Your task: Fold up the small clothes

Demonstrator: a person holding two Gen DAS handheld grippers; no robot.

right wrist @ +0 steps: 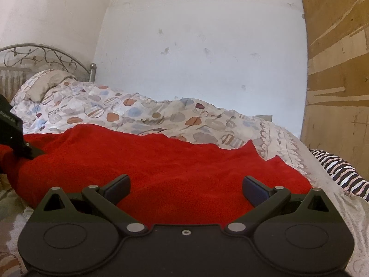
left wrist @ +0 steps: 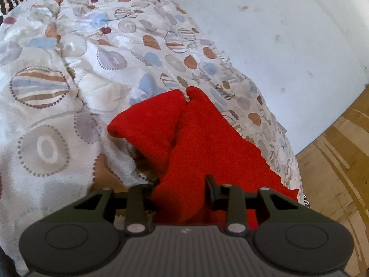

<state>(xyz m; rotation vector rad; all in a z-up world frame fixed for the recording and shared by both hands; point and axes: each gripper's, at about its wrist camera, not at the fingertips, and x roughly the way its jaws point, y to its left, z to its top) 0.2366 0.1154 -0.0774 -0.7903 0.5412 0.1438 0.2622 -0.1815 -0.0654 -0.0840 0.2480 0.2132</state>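
The left gripper (left wrist: 182,196) has its fingers (left wrist: 211,190) narrowed on a bunched fold of the red garment (left wrist: 203,143). The right gripper's (right wrist: 185,190) fingers stand wide over that garment, which spreads ahead across the patterned bedspread (right wrist: 161,113).

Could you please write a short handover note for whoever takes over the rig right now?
Left claw: part closed around a bunched fold of the red garment; whether the pads truly pinch it is unclear.
Right claw: open wide, empty, low over the garment's near edge.
Garment: spread and rumpled on the patterned duvet, near the bed's edge.
Done: at most a first grab on the left side; no neat fold visible.
Left: secure the grip, grasp with the right, fold and flatten.
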